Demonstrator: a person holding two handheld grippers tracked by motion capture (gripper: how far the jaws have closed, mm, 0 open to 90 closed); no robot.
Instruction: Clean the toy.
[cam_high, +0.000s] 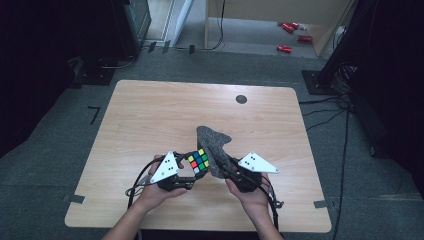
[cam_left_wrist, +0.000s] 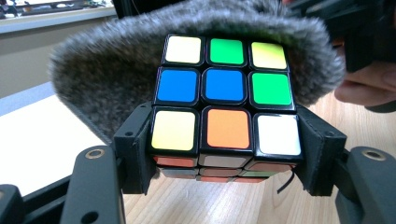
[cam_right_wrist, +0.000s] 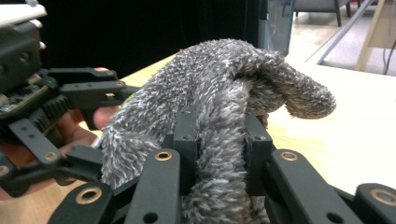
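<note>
A scrambled, multicoloured plastic puzzle cube (cam_left_wrist: 225, 100) is gripped by the left gripper (cam_left_wrist: 224, 154), whose two black jaws are pressed against opposite sides of its lowest layer, so that the upper layers and the top face are left exposed. The cube is held just above the near middle of the pale wooden table (cam_high: 150, 115), between the two hands. A fuzzy grey cloth (cam_right_wrist: 219, 107) is pinched in a thick fold between the jaws of the right gripper (cam_right_wrist: 218, 140), the loose end being allowed to flop over past the tips. In the left gripper view the cloth is seen draped against the far side of the cube and curving over it; in the high view the cloth (cam_high: 214, 145) lies just beside and touching the cube (cam_high: 198, 161). This arrangement is judged to suit wiping: the cube is steadied by a low grip while a soft pad of cloth is presented to its free faces.
</note>
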